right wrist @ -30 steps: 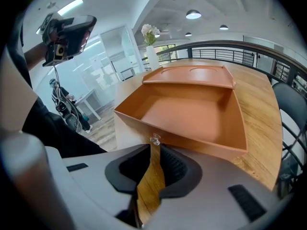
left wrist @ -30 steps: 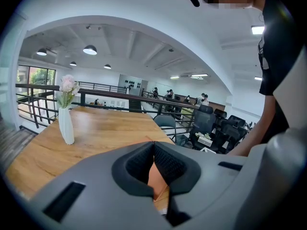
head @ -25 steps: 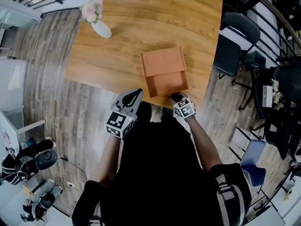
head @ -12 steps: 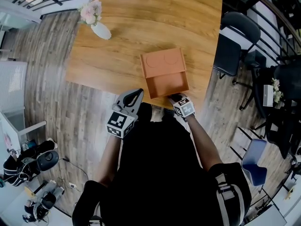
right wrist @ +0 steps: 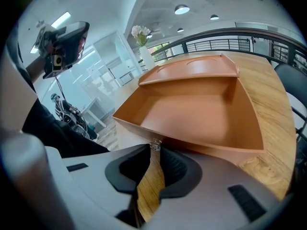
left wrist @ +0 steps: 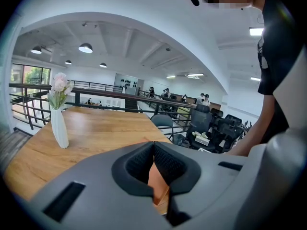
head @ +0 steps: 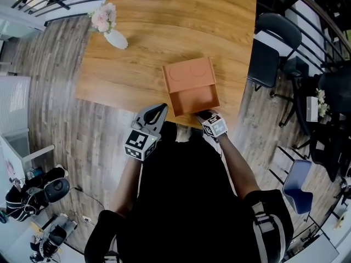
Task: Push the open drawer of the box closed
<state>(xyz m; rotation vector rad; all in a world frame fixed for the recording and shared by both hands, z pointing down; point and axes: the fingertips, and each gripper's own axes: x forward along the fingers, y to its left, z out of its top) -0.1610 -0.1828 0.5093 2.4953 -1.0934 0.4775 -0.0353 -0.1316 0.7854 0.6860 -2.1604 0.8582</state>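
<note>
The orange box (head: 188,73) sits on the wooden table (head: 164,21) near its front edge, with its drawer (head: 193,99) pulled out towards me and empty. In the right gripper view the drawer (right wrist: 201,116) fills the middle, and a small knob (right wrist: 154,145) sticks out of its front wall. My right gripper (head: 207,114) is at that front wall, its jaws nearly together with the knob pinched at their tips (right wrist: 154,150). My left gripper (head: 154,115) hangs shut and empty at the table's front edge, left of the drawer; past its closed tips (left wrist: 153,150) a sliver of orange box shows.
A white vase with pink flowers (head: 111,29) stands at the table's far left. A black office chair (head: 274,48) is right of the table, and more chairs stand beyond it. Railings run behind the table. Wooden floor lies to the left.
My right gripper has crept a little closer to the drawer front. The drawer looks as far out as before. The left gripper has stayed put.
</note>
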